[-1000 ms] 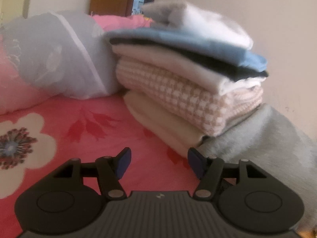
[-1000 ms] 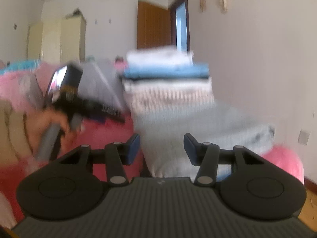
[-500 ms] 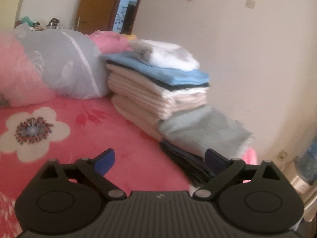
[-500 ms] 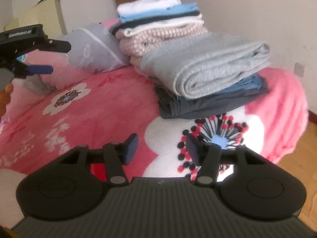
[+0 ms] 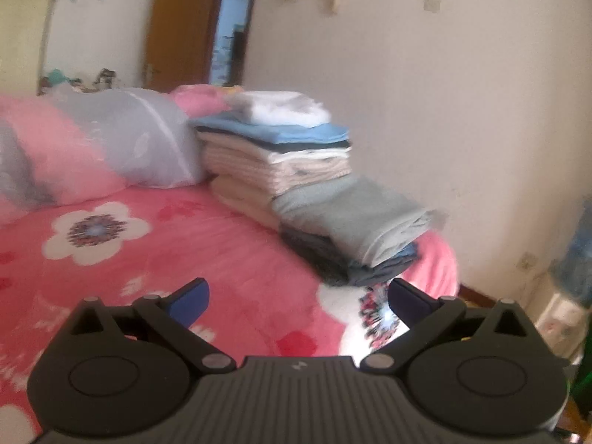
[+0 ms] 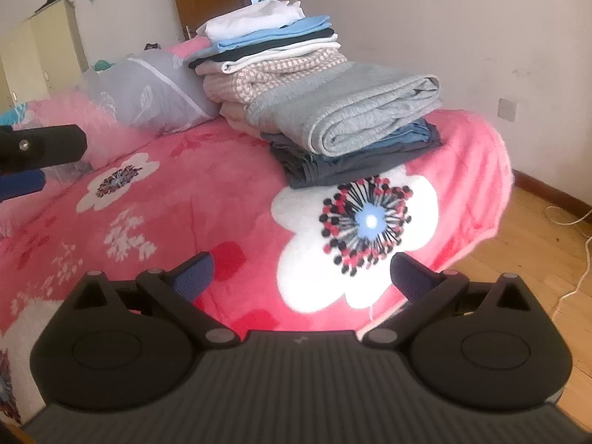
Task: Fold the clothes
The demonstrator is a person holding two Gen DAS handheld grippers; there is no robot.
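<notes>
- Pink floral blanket [image 6: 229,199] covers the bed; both tools hang above it with nothing between the fingers.
- Left tool [image 5: 298,301]: jaws spread wide, have just been opening, nothing between them. Only blanket and the white flower print show in the gap.
- Right tool [image 6: 299,273]: jaws spread wide, also just been opening, not gripping anything. Big white flower with a blue centre [image 6: 364,229] sits in the gap.
- Folded clothes are at the far side of the bed next to the wall, in two adjoining stacks, well apart from both tools.
- Tall stack [image 6: 273,51], top down: white item, light blue, dark, white, pink-and-white check knit, beige at the bottom.
- Low stack: folded grey garment [image 6: 355,111] on top, leaning against the tall stack; under it a blue piece [image 6: 416,133] and a dark grey garment [image 6: 344,168] lying on the blanket.
- Grey pillow with leaf print [image 6: 148,96] lies just beside the tall stack, on its left.
- Left tool's finger also visible at the left edge of the right wrist view, over the blanket.
- Left wrist view is motion-blurred; stack details read better from the right wrist view.
- Wooden floor [image 6: 536,259] to the right of the bed, white cable [image 6: 577,281] lying on it.
</notes>
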